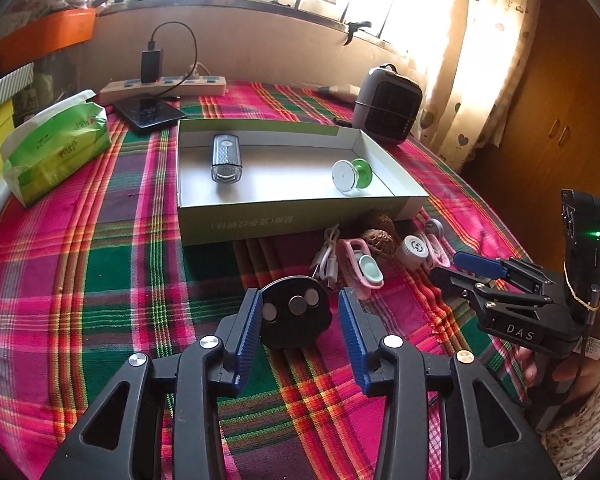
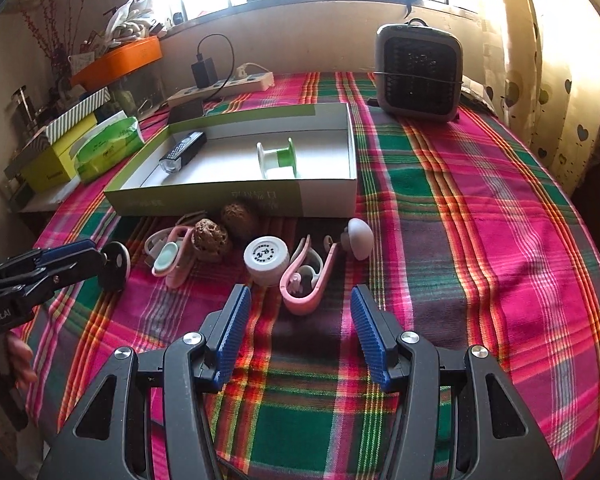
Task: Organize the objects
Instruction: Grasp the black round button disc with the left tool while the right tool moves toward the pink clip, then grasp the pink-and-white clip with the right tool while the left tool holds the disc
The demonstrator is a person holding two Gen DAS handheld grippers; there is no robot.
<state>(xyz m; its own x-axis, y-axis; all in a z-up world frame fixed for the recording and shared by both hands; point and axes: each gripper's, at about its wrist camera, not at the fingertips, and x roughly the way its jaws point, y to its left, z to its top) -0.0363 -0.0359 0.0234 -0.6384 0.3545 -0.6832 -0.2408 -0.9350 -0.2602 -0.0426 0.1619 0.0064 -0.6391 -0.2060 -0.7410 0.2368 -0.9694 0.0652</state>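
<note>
Ahead of my right gripper [image 2: 300, 320] at 12 o'clock a pink clip [image 2: 306, 282] and white cap [image 2: 266, 258] crowd the box [image 2: 236, 200] wall. At 3 o'clock the plaid cloth [image 2: 480, 240] lies bare. My left gripper [image 2: 80, 262] blocks 9 o'clock; the heater [image 2: 418, 72] stands at 1 o'clock.

Both wrist views low, close, facing window, sharing the box [image 1: 300, 208], plaid tablecloth [image 2: 480, 200]

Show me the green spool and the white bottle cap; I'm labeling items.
green spool [image 2: 277, 159], right wrist view, on its green core.
white bottle cap [image 2: 265, 256], right wrist view, on its printed top.
</note>
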